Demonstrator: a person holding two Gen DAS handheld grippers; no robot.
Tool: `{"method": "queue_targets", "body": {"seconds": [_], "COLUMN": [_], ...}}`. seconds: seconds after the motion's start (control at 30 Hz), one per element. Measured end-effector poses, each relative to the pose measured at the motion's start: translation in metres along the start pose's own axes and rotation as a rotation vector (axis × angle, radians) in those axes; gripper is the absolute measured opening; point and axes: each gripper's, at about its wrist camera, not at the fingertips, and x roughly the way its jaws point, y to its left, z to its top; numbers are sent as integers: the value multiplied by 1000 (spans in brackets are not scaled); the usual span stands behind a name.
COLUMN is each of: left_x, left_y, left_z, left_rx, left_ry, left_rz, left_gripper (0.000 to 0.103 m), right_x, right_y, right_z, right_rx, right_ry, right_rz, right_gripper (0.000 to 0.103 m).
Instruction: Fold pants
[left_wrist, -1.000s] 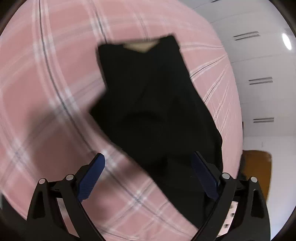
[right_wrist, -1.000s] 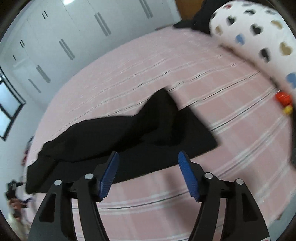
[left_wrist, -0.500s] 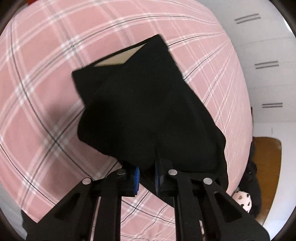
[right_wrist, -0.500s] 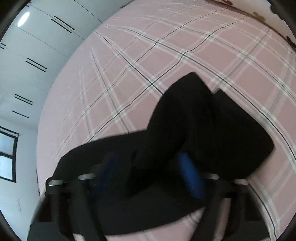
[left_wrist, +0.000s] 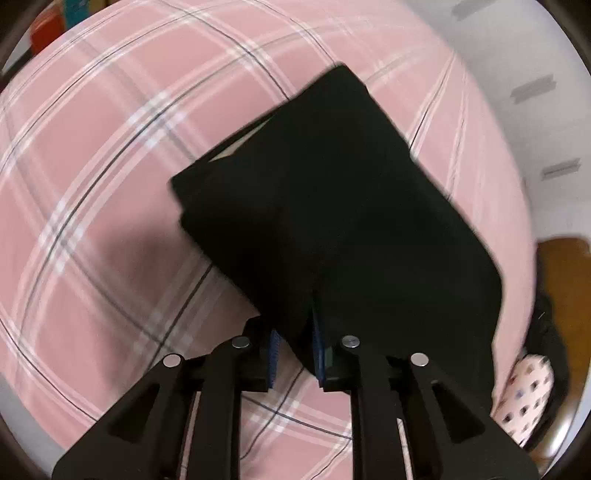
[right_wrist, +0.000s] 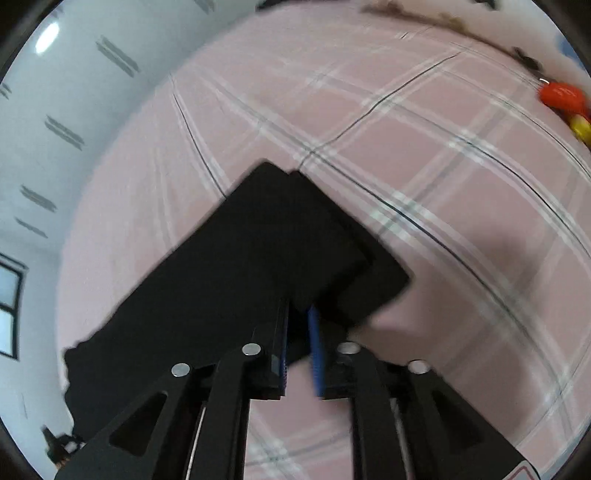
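Pants (left_wrist: 332, 206): black, lying partly folded on the bed, one edge being lifted.
Left gripper (left_wrist: 295, 347): pinching a fold of the pants.
Right gripper (right_wrist: 298, 343): clamping the fabric's near edge.
Bed (left_wrist: 110, 147): wearing a pink plaid sheet.
Pillow (left_wrist: 524, 398): sitting at the bed's edge.

A bed covered in a pink sheet crossed by white and dark plaid lines (left_wrist: 110, 155) carried everything. A pair of black fabric pants (left_wrist: 332, 206) lay on it well in from the edges, doubled over itself, with a pale lining showing at one open end. In the right wrist view the same black pants (right_wrist: 236, 280) stretched toward the bed's left edge. Near the far right corner lay a small red and yellow object (right_wrist: 565, 99), too blurred to identify. A white pillow with small coloured prints (left_wrist: 524, 395) rested at the bed's right edge.
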Motion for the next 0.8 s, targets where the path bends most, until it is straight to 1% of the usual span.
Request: {"method": "queue_targets", "body": {"seconds": [0.03,0.07,0.1,0.13,0.2,0.23,0.27,0.3,0.37,0.43,0.47,0.53,0.57,0.63,0.67,0.7,0.73,0.77,0.8], "left_x": [-7,-16,-23,-30,-42,-45,-44,-42,-33,-20,-8,15,28,48,55,62,65,62,58], "left_y": [0,-3,-8,-13,-31,-42,-47,-61,-88,-107,-118,-131,-140,-152,-155,-153,-146,-147,-149], "left_z": [-4,-10,-14,-20,-37,-49,-58,-71,-92,-110,-121,-133,-137,-140,-139,-137,-142,-143,-137], "left_rx": [-3,8,28,44,95,124,144,171,203,221,226,231,233,223,215,203,190,192,194], "left_ry": [-26,-57,-82,-99,-123,-128,-124,-113,-94,-45,0,56,81,99,103,107,103,85,72], "left_rz": [-6,18,52,68,81,68,59,38,-20,-91,-128,-166,-180,-190,-173,-151,-130,-114,-141], "left_gripper": [26,33,40,42,42,43,45,52,57,60,63,63,63,63,61,46,34,17,16], "right_x": [-8,-20,-25,-29,-30,-25,-17,-13,11,37,48,64,65,72,78,80,81,78,68], "right_y": [2,11,20,33,69,93,113,129,169,205,216,234,244,251,255,261,262,270,273], "right_z": [-7,-21,-29,-38,-66,-84,-98,-106,-138,-171,-181,-198,-206,-206,-204,-202,-197,-191,-187], "right_rx": [-2,-25,-60,-108,-193,-225,-249,-262,-280,-302,-308,-313,-307,-282,-266,-261,-262,-272,-271], "right_ry": [-16,-37,-46,-39,13,57,101,135,233,322,350,393,400,392,384,375,356,335,310], "right_rz": [4,6,6,17,103,184,238,276,384,440,448,460,471,473,465,462,454,451,476], "right_gripper": [47,54,54,54,54,54,54,54,54,54,54,54,54,54,50,28,12,9,8]}}
